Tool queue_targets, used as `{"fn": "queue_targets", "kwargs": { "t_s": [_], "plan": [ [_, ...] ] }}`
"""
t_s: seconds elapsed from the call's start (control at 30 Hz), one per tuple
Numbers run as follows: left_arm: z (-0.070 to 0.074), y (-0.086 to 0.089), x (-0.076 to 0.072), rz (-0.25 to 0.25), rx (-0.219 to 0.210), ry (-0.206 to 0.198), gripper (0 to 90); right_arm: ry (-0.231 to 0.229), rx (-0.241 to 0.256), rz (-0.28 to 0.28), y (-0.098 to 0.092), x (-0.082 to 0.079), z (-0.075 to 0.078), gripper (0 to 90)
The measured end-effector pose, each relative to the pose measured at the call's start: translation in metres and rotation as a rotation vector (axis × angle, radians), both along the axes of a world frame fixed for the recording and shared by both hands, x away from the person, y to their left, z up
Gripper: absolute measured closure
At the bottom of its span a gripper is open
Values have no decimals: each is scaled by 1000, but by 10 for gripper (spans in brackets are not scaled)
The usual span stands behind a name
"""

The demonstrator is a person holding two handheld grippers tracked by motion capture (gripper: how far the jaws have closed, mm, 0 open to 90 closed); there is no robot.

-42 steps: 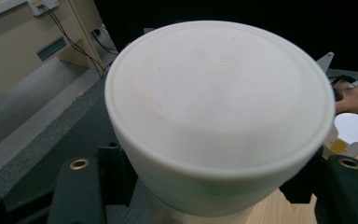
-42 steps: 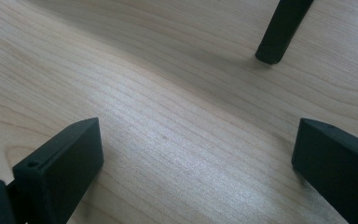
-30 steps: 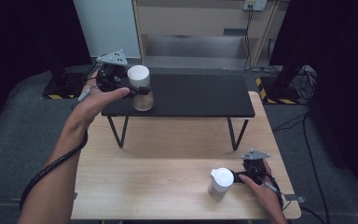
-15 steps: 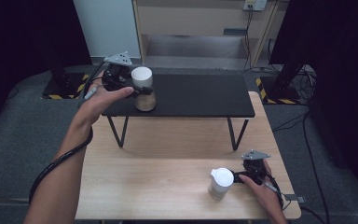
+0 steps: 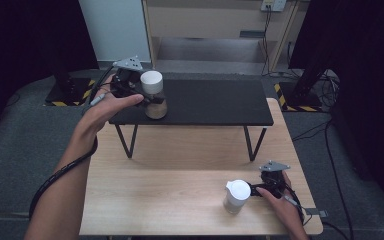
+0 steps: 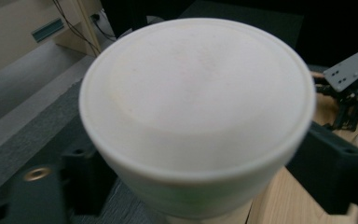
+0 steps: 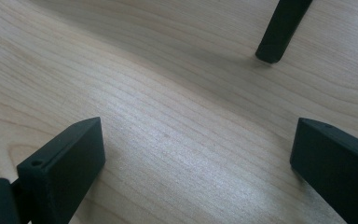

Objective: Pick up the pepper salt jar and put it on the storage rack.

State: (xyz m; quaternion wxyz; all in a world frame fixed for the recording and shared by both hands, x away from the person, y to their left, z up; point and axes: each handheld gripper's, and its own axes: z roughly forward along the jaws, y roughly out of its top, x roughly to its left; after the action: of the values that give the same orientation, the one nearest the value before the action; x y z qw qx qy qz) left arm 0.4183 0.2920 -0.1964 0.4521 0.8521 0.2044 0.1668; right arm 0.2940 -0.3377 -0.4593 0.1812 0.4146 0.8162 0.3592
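A jar with a white lid (image 5: 151, 81) and brownish contents stands over the left end of the low black shelf (image 5: 215, 102). My left gripper (image 5: 141, 96) is shut on it just below the lid. In the left gripper view the white lid (image 6: 196, 107) looms close, with a black jaw on each side. A second white-lidded jar (image 5: 237, 196) stands on the wooden table (image 5: 170, 175) near its front right. My right gripper (image 5: 255, 190) lies just right of that jar. In the right gripper view its jaws stand wide apart, the right gripper (image 7: 196, 163) open over bare wood.
The shelf's thin black legs (image 5: 126, 142) stand on the far half of the table; one leg's foot (image 7: 279, 32) is ahead of the right gripper. The right gripper's grey plate (image 6: 349, 70) is seen from the left gripper view. Dark floor surrounds the table.
My left gripper has carried its jar slightly rightward along the shelf's left end. The right gripper and the second jar have stayed put.
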Motion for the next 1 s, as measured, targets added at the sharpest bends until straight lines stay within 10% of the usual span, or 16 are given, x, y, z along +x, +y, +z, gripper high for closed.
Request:
{"fn": "queue_targets", "kwargs": {
  "t_s": [0.4,1.0],
  "plan": [
    [7,13,-44,116,100,-59,28,-1,-1,-1,0,0,0,40],
    [-40,6,-123,227,56,-140,36,2,-1,-1,0,0,0,39]
  ]
}}
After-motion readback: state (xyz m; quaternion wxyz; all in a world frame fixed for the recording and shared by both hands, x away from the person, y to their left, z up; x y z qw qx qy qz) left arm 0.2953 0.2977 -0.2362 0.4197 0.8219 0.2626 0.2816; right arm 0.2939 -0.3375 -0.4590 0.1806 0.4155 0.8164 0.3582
